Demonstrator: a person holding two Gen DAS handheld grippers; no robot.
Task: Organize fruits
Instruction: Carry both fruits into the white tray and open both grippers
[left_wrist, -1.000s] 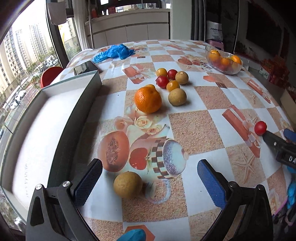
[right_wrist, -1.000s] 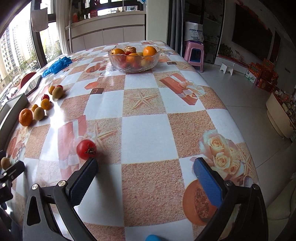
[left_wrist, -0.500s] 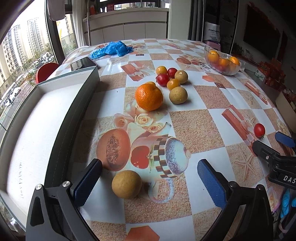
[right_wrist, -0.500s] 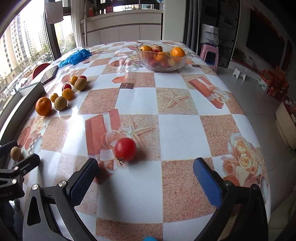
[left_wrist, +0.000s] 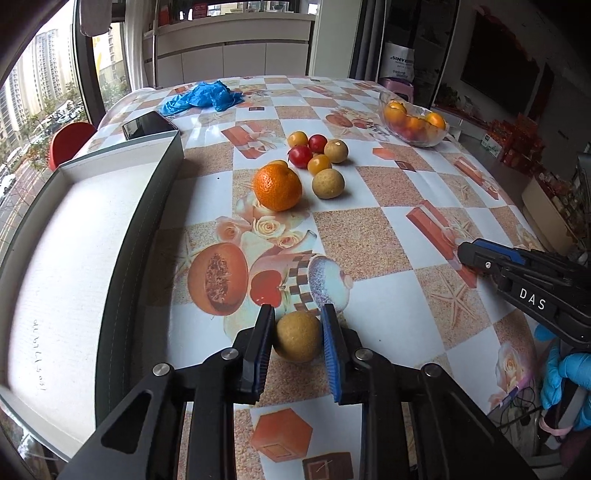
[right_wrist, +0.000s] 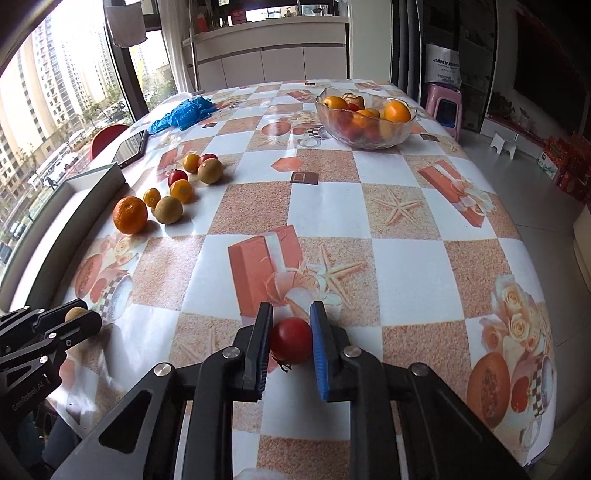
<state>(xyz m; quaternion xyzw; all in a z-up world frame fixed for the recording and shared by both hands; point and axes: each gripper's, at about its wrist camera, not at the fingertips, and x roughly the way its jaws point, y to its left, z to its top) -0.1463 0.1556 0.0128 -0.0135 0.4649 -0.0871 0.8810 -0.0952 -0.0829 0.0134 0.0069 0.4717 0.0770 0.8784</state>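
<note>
My left gripper (left_wrist: 297, 310) is closing on a round tan fruit (left_wrist: 297, 336) that rests on the tablecloth, and both blue pads touch its sides. My right gripper (right_wrist: 291, 308) is shut on a small red tomato (right_wrist: 290, 339) near the table's front edge. The right wrist view shows the left gripper (right_wrist: 79, 315) at the far left with the tan fruit (right_wrist: 75, 313) between its fingers. In the left wrist view the right gripper (left_wrist: 465, 253) comes in from the right. Its tomato is hidden there.
An orange (left_wrist: 277, 186) and several small red, yellow and tan fruits (left_wrist: 319, 164) lie mid-table. A long grey box (left_wrist: 140, 229) with a white inside runs along the left. A glass bowl (right_wrist: 365, 118) of fruit stands far right. A phone (left_wrist: 147, 125) and blue gloves (left_wrist: 203, 96) lie at the back.
Both grippers went from wide open to closed. The left came in around the tan fruit. The right shifted left until the tomato sat between its fingers.
</note>
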